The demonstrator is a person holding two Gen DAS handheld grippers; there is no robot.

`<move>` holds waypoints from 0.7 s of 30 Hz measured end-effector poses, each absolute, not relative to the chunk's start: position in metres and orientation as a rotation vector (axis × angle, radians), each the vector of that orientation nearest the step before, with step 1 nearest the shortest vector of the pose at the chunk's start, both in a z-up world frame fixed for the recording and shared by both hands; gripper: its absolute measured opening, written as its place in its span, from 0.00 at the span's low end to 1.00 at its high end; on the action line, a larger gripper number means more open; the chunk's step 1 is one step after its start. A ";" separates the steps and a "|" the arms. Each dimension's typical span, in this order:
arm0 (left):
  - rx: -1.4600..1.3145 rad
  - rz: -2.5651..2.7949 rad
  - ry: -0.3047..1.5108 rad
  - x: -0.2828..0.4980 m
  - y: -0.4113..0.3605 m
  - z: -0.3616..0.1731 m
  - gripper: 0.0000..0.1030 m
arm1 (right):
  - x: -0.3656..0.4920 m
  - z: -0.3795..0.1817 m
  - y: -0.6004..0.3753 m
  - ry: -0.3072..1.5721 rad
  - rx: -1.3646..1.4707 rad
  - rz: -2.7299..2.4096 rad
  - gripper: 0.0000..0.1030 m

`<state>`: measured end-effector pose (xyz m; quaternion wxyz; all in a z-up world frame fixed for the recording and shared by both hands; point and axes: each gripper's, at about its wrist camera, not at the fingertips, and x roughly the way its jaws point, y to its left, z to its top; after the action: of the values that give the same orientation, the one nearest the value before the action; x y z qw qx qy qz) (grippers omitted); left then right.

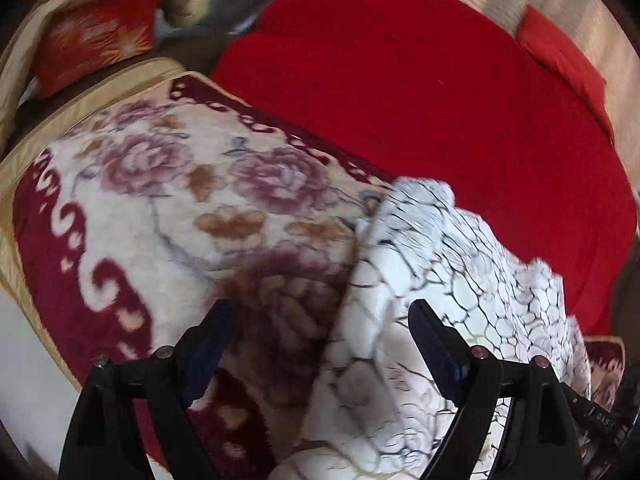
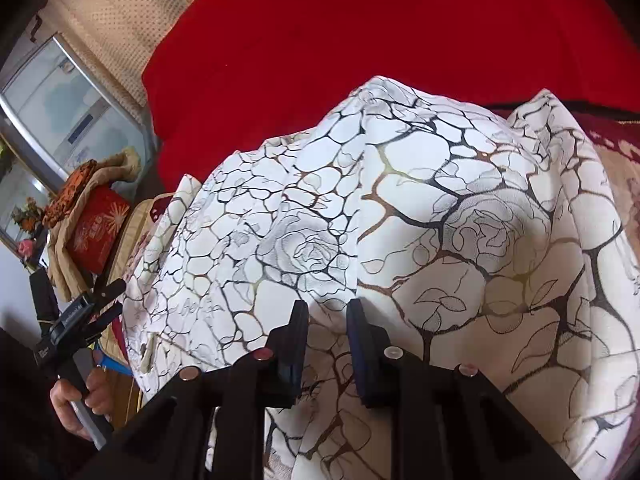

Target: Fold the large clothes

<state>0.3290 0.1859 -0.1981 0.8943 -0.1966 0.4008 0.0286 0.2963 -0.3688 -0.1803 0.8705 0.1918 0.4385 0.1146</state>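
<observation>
Beside left gripper: hand (right view only)

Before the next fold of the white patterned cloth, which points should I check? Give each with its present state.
1. Left gripper open: ok.
2. Left gripper holds nothing: ok.
3. Right gripper gripping the white patterned cloth: not ok, a gap shows between its fingers.
4. Cloth lying flat: not ok, it is bunched on the floral blanket.
5. Red cover bare for spreading: ok.
6. Cloth's far edge located: cannot tell.
</observation>
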 end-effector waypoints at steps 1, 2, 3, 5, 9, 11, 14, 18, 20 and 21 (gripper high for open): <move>-0.409 0.057 0.825 0.327 0.188 -0.199 0.87 | 0.294 -0.177 -0.370 0.899 0.411 0.243 0.25; -0.404 0.055 0.818 0.325 0.189 -0.200 0.87 | 0.290 -0.174 -0.371 0.881 0.417 0.249 0.25; -0.397 0.058 0.814 0.323 0.190 -0.200 0.87 | 0.288 -0.170 -0.371 0.860 0.419 0.257 0.25; -0.377 0.086 0.831 0.325 0.191 -0.204 0.87 | 0.283 -0.163 -0.369 0.832 0.408 0.276 0.25; -0.321 0.132 0.922 0.338 0.185 -0.223 0.87 | 0.289 -0.174 -0.364 0.858 0.363 0.189 0.26; -0.248 0.169 0.975 0.345 0.177 -0.234 0.87 | 0.295 -0.184 -0.370 0.910 0.388 0.183 0.26; -0.244 0.174 0.933 0.348 0.172 -0.228 0.87 | 0.292 -0.174 -0.378 0.901 0.413 0.212 0.26; -0.262 0.161 0.861 0.363 0.162 -0.210 0.87 | 0.287 -0.154 -0.397 0.803 0.431 0.184 0.26; -0.239 0.165 0.854 0.374 0.151 -0.205 0.87 | 0.287 -0.148 -0.414 0.760 0.475 0.149 0.26; -0.215 0.169 0.848 0.379 0.143 -0.203 0.87 | 0.287 -0.147 -0.425 0.741 0.500 0.117 0.27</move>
<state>0.3789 0.1431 -0.2034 0.9024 -0.1040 0.4100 0.0819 0.2874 -0.4254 -0.1469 0.9000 0.2417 0.3582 0.0567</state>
